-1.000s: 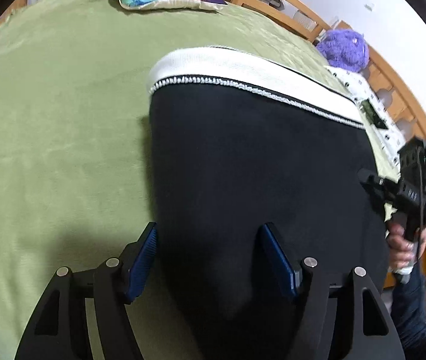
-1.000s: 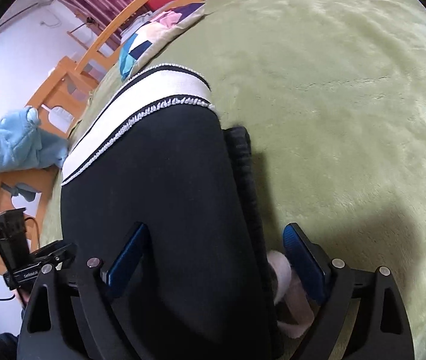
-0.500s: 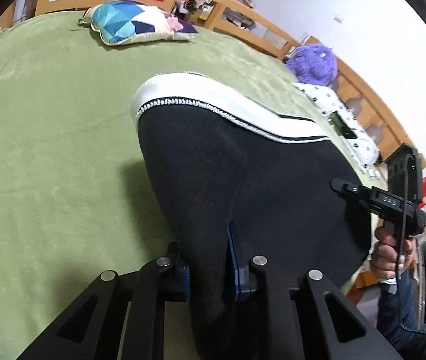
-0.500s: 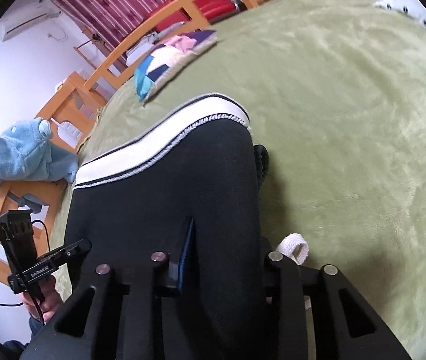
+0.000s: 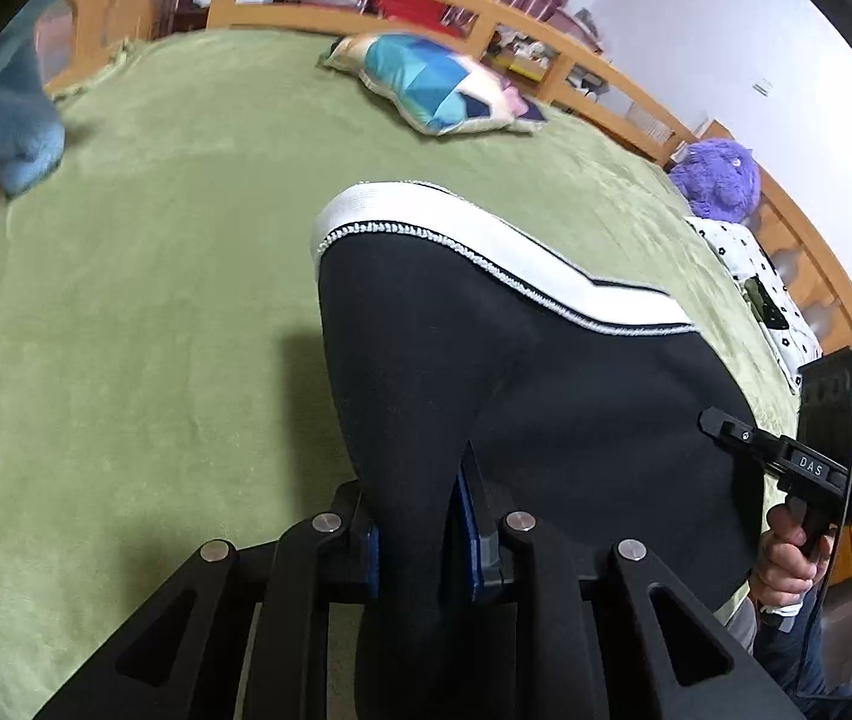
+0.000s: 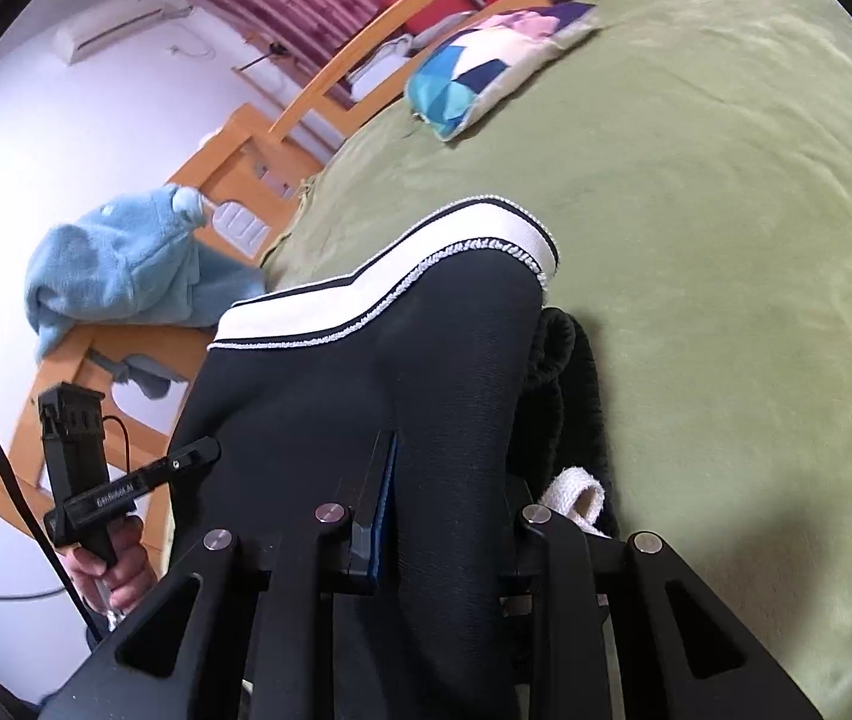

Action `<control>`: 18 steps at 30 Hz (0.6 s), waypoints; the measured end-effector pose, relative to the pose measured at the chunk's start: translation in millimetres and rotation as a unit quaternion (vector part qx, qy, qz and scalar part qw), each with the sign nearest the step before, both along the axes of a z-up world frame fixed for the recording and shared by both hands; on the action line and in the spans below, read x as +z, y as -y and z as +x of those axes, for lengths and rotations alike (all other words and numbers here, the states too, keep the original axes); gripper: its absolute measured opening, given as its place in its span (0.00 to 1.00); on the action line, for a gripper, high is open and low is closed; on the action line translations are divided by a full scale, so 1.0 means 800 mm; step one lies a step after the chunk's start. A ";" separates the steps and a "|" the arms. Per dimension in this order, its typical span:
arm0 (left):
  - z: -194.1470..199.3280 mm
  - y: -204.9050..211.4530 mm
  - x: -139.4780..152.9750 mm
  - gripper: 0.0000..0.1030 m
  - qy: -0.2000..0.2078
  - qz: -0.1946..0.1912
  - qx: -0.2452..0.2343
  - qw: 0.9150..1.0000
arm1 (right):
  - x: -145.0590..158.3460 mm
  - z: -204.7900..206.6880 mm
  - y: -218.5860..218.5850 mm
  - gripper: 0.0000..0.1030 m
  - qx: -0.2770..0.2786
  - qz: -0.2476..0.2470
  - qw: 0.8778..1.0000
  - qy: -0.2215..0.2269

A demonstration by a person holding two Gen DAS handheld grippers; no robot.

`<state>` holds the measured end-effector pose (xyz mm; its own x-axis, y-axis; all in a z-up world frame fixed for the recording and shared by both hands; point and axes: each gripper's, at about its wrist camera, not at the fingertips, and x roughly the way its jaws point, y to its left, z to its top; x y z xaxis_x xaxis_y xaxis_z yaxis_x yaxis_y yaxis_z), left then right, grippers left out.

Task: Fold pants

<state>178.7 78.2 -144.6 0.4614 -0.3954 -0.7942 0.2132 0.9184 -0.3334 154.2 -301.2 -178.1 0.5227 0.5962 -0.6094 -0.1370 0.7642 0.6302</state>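
— Gripping the black pants (image 5: 546,396) in my left gripper (image 5: 420,531), jaws opening slightly, cloth pinched between them.
— Right gripper (image 6: 444,516)?
— Closing, pinching the pants rising ahead of it over the green bedspread (image 6: 726,192).

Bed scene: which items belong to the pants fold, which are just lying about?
In the job:
black pants
left gripper, clamping the pants
right gripper, clamping the pants

Lying about:
patchwork pillow
purple plush toy
blue plush toy
green blanket
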 end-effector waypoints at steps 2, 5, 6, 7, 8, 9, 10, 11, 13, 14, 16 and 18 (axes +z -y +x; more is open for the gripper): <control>0.008 0.013 -0.018 0.33 -0.015 0.031 0.001 0.999 | -0.003 0.006 -0.005 0.28 0.006 -0.048 0.999 0.012; 0.002 0.030 -0.031 0.39 -0.019 0.071 0.003 0.997 | -0.026 0.020 0.001 0.47 0.003 -0.097 0.995 -0.019; -0.004 0.033 -0.028 0.40 -0.011 0.081 0.007 0.997 | -0.029 0.020 0.004 0.53 0.003 -0.105 0.994 -0.025; -0.013 0.034 -0.022 0.43 -0.001 0.090 0.010 0.996 | -0.022 0.015 0.005 0.53 0.001 -0.116 0.993 -0.023; -0.021 0.033 -0.016 0.47 0.007 0.096 0.013 0.995 | -0.012 0.008 0.004 0.53 -0.007 -0.134 0.991 -0.016; -0.034 0.032 -0.008 0.49 0.019 0.103 0.017 0.994 | 0.000 -0.003 0.003 0.51 -0.021 -0.162 0.987 -0.005; -0.048 0.026 -0.001 0.53 0.028 0.108 0.019 0.994 | 0.014 -0.016 0.002 0.51 -0.035 -0.187 0.982 0.012; -0.060 0.025 0.005 0.56 0.039 0.114 0.020 0.993 | 0.029 -0.034 0.002 0.51 -0.042 -0.194 0.980 0.031; -0.089 0.025 0.015 0.59 0.055 0.123 0.025 0.990 | 0.048 -0.066 -0.002 0.51 -0.033 -0.183 0.981 0.056; -0.102 0.024 0.016 0.59 0.058 0.123 0.026 0.990 | 0.052 -0.079 -0.006 0.51 -0.029 -0.183 0.981 0.064; -0.128 0.026 0.009 0.59 0.054 0.122 0.022 0.991 | 0.051 -0.104 -0.016 0.51 -0.021 -0.192 0.978 0.077; -0.150 0.026 -0.011 0.59 0.042 0.133 0.027 0.990 | 0.034 -0.123 -0.024 0.49 -0.001 -0.197 0.978 0.073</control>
<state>58.8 57.4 -153.6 0.5456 -0.1508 -0.8244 0.1780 0.9821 -0.0619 55.8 -282.1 -150.9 0.6220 0.3287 -0.7106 -0.2011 0.9442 0.2608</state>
